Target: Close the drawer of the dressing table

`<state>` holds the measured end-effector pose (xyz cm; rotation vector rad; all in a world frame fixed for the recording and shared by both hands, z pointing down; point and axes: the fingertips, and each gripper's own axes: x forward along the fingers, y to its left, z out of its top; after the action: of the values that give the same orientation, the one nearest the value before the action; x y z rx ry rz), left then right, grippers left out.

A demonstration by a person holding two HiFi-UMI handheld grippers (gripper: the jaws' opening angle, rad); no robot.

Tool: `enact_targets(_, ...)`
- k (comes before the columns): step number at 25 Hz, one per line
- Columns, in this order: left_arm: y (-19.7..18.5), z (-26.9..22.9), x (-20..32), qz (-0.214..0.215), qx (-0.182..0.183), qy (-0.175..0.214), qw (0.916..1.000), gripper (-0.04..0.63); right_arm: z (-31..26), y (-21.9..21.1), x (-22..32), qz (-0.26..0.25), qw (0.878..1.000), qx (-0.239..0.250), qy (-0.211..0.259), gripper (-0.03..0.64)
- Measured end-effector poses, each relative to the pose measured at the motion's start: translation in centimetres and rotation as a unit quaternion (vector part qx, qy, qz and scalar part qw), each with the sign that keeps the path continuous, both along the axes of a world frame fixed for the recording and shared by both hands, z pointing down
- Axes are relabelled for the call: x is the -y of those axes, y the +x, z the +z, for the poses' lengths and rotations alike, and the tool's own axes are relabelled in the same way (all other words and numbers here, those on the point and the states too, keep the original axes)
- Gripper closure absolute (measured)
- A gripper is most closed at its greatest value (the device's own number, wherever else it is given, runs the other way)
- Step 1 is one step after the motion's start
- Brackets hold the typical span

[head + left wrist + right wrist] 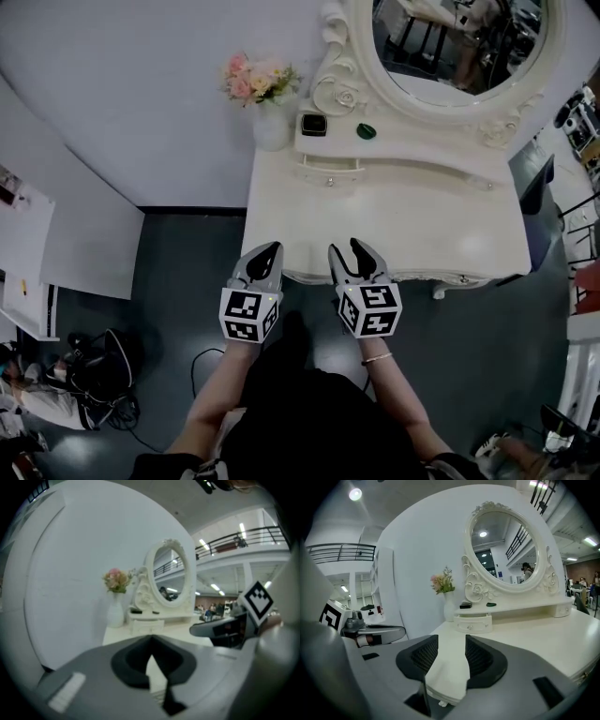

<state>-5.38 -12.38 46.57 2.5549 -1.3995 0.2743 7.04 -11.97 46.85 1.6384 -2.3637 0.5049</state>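
The white dressing table (441,220) carries an oval mirror (459,47) and a raised shelf along the back. A small drawer (330,172) with a knob sits under the shelf's left end; in the right gripper view this drawer (472,623) stands out a little from the shelf front. Both grippers hover at the table's front edge, far short of the drawer. My left gripper (270,251) has its tips together and holds nothing; its jaws (151,641) meet in a point. My right gripper (349,251) is open and empty, its jaws (452,641) framing the table's corner.
A white vase of pink flowers (270,117) stands at the table's back left. A black box (313,124) and a green object (366,131) lie on the shelf. A person sits on the floor (37,398) at lower left among bags and cables. Furniture stands at the right (581,272).
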Motion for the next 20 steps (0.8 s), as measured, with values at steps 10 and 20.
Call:
enact_targets(10,0.3,0.1,6.7,0.033,-0.012,-0.006,0.9994,0.589,0.1,0.2,6.5,0.039,0.999,-0.008,-0.012,0.465)
enact_targets(20,0.9,1.2,9.4,0.053,-0.021,-0.020,0.9982,0.589,1.3,1.0,10.1,0.069,0.997,-0.023,-0.029,0.465)
